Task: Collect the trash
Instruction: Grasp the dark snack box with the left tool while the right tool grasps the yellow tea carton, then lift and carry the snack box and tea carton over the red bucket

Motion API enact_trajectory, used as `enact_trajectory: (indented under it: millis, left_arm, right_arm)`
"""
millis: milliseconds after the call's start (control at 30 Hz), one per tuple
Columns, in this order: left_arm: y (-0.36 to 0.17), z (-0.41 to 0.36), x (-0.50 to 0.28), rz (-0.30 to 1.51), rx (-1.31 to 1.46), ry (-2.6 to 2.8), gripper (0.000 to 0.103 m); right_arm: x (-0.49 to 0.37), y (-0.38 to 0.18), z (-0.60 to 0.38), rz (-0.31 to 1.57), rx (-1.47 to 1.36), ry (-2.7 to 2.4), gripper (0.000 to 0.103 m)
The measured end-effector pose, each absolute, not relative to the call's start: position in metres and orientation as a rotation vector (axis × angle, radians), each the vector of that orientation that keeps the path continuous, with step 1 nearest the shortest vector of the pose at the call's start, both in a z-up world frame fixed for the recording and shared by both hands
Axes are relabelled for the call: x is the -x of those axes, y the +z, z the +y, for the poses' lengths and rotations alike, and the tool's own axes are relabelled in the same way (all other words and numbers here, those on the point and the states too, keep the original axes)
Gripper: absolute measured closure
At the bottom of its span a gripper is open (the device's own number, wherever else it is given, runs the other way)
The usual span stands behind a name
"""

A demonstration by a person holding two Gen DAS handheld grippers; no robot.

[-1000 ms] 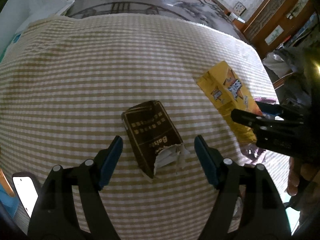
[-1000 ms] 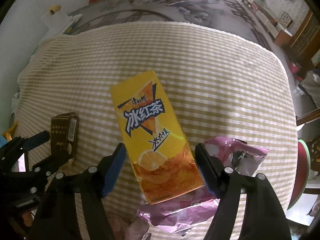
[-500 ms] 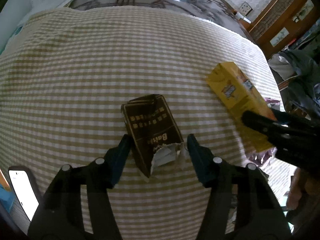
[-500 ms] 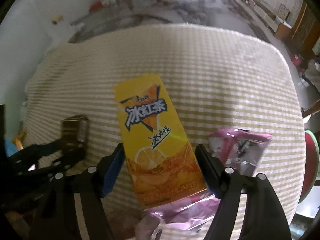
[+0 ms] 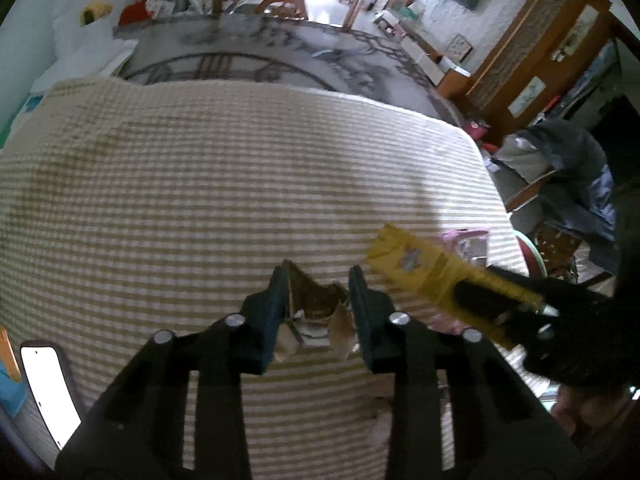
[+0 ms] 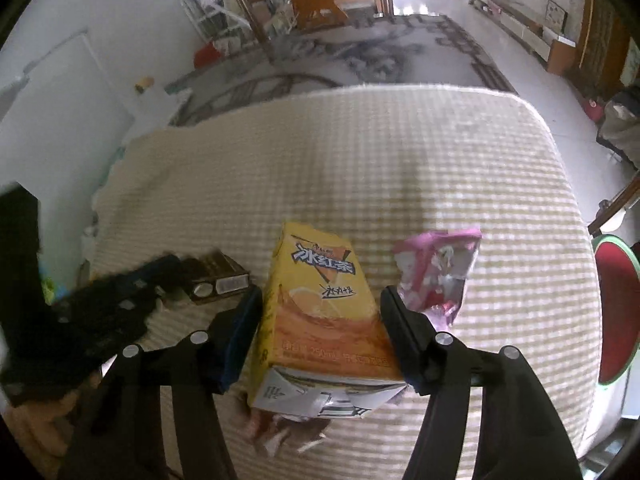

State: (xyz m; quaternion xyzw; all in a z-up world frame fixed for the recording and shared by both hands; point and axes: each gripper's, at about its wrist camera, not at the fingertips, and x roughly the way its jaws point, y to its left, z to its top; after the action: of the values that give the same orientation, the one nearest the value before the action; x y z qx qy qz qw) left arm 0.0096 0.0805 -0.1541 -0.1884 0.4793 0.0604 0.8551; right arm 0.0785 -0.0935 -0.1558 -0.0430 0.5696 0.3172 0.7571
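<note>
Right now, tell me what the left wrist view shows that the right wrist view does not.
Only the left wrist view: a white-screened phone at its lower left, and the left gripper closing on the torn dark brown carton.

Only the right wrist view: the yellow iced-tea carton's printed front, between the closing right gripper's pads.

Both: the checked beige tablecloth, the crumpled pink wrapper, both cartons.

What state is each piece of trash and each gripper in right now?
brown carton: torn open, crumpled between the left gripper's pads.
yellow tea carton: intact, tilted, between the right gripper's pads.
pink wrapper: empty, crumpled, lying on the checked cloth.
left gripper: closing on the brown carton.
right gripper: closing on the tea carton.
</note>
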Motion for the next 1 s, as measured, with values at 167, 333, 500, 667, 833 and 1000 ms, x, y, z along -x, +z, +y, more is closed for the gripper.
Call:
enact_trajectory:
  millis: [167, 333, 500, 667, 833, 1000]
  left_arm:
    - [-0.157, 0.074, -0.009, 1.030, 0.350, 0.147, 0.093]
    - [-0.166, 0.088, 0.003, 1.055, 0.368, 0.190, 0.067]
    - [-0.174, 0.096, 0.018, 1.082, 0.398, 0.202, 0.055]
    - [-0.179, 0.085, 0.024, 1.105, 0.392, 0.164, 0.046]
    - [-0.192, 0.067, 0.018, 1.150, 0.361, 0.117, 0.044]
    - [-0.212, 0.059, 0.009, 1.200, 0.353, 0.111, 0.044]
  right_arm:
    - [-0.069, -0.174, -0.090, 1.307, 0.169, 0.699, 0.037]
    - [-0.063, -0.184, -0.084, 1.337, 0.195, 0.693, 0.032]
    - [-0.063, -0.189, -0.070, 1.317, 0.274, 0.683, 0.028]
    - [-0.055, -0.202, -0.054, 1.303, 0.429, 0.661, 0.037]
    - [-0.056, -0.185, -0.069, 1.272, 0.307, 0.666, 0.039]
    - [-0.052, -0.161, -0.093, 1.212, 0.190, 0.666, 0.039]
